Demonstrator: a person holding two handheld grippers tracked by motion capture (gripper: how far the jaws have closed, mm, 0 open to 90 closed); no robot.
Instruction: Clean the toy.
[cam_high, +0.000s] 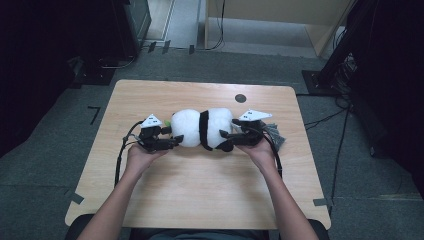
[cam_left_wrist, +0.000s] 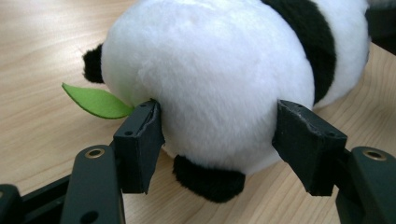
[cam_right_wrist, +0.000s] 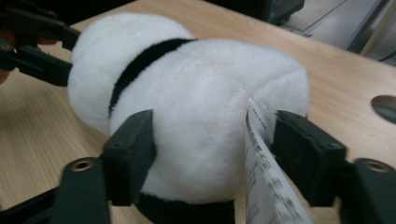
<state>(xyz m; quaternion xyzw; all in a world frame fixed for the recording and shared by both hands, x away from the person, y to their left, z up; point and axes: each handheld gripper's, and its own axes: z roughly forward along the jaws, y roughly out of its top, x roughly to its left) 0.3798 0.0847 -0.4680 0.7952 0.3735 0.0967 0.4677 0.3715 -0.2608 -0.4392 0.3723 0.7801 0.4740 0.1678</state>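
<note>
**Plush panda gripped from both ends at mid-table**

Where the light wooden table (cam_high: 200, 200) has its middle, a round white-and-black plush panda toy (cam_high: 202, 129) lies on its side, its length running left to right across the board; a black band circles its waist, and a small green felt leaf (cam_left_wrist: 95, 101) sticks out from its left end, resting just above the wood. At that end the left gripper (cam_high: 170, 141) meets the toy; in the left gripper view its two black jaws stand wide, one on each side of the white fur, both pads pressing into the pile, with a black paw below between them. At the opposite end the right gripper (cam_high: 227, 137) does the same; in the right gripper view its jaws straddle the rounded white body, touching it on both sides, and a white printed label (cam_right_wrist: 266, 177) hangs just inside one pad. Each hand holds its tool from the table's near side; a dark round hole (cam_high: 240, 98) sits in the tabletop beyond the toy.
</note>
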